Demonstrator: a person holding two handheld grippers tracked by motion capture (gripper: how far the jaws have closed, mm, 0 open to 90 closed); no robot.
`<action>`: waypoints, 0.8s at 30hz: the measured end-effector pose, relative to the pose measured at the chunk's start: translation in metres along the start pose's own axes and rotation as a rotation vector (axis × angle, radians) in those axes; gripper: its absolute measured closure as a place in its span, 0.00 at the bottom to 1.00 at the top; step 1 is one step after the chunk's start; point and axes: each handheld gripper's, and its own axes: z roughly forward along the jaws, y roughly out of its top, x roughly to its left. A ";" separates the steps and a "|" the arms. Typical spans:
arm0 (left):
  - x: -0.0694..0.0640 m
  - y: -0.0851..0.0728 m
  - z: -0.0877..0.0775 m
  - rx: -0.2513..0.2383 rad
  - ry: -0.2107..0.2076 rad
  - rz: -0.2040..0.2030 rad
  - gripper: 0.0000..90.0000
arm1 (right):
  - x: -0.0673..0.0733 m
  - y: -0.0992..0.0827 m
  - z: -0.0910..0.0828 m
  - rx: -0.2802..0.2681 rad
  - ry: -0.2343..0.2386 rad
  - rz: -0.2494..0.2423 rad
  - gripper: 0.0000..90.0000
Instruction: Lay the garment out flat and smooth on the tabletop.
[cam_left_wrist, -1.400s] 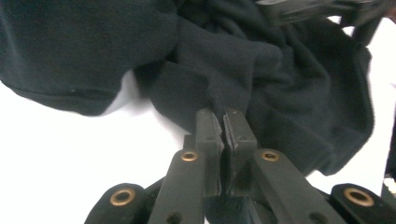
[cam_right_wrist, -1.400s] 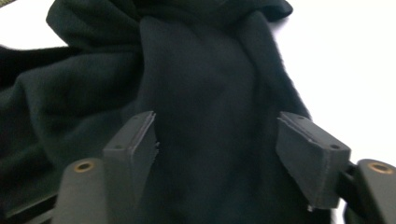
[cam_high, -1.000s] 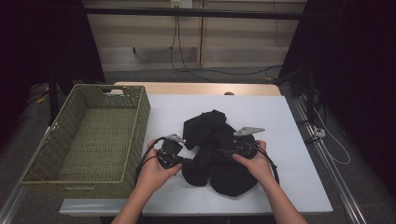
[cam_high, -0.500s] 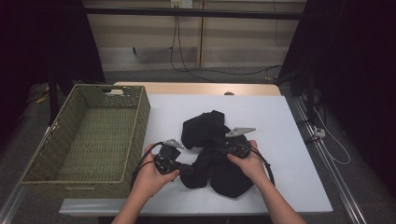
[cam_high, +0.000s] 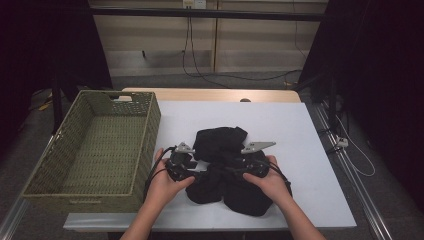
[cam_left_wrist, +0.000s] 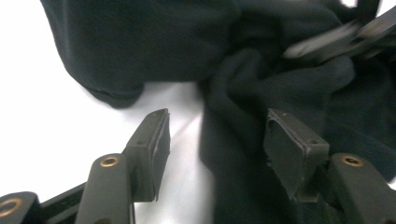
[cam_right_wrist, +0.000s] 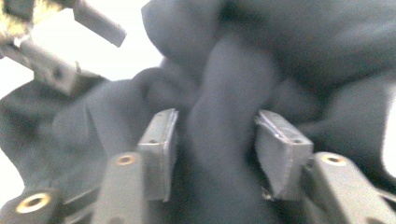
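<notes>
- Black garment (cam_high: 225, 170): crumpled heap of dark cloth on the near middle of the counter (cam_high: 310, 150), just right of the basket and apart from it. No label, brand or print can be read on the cloth in any view.
- Counter: white top, with a strip of bare wood along its far edge.
- Wicker basket (cam_high: 150, 130): green-tan weave, rectangular, standing on the left part of the counter. No tag or writing legible.
- Left gripper (cam_high: 186, 167): held at the left edge of the garment, aimed right toward the heap. In the left gripper view its fingers (cam_left_wrist: 152, 144) stand apart; they have just been opening. A fold of the cloth lies between them, against the right-hand finger, with white counter showing beside the other. No pinch.
- Right gripper (cam_high: 239, 169): held over the right part of the heap, grey plate on top. In the right gripper view its fingers (cam_right_wrist: 161, 144) straddle a raised ridge of cloth; they have just been opening. That view is blurred, so whether the pads press the ridge cannot be told.
</notes>
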 end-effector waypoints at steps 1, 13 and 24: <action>0.002 0.001 0.002 -0.010 0.012 0.007 0.43 | -0.003 0.003 -0.004 -0.022 -0.026 0.010 0.47; 0.000 0.015 0.040 -0.016 0.011 0.047 0.53 | -0.008 0.007 0.012 -0.031 -0.036 0.022 0.71; -0.007 0.019 0.029 0.037 -0.024 0.018 0.96 | -0.007 0.006 0.011 -0.058 -0.065 0.044 0.83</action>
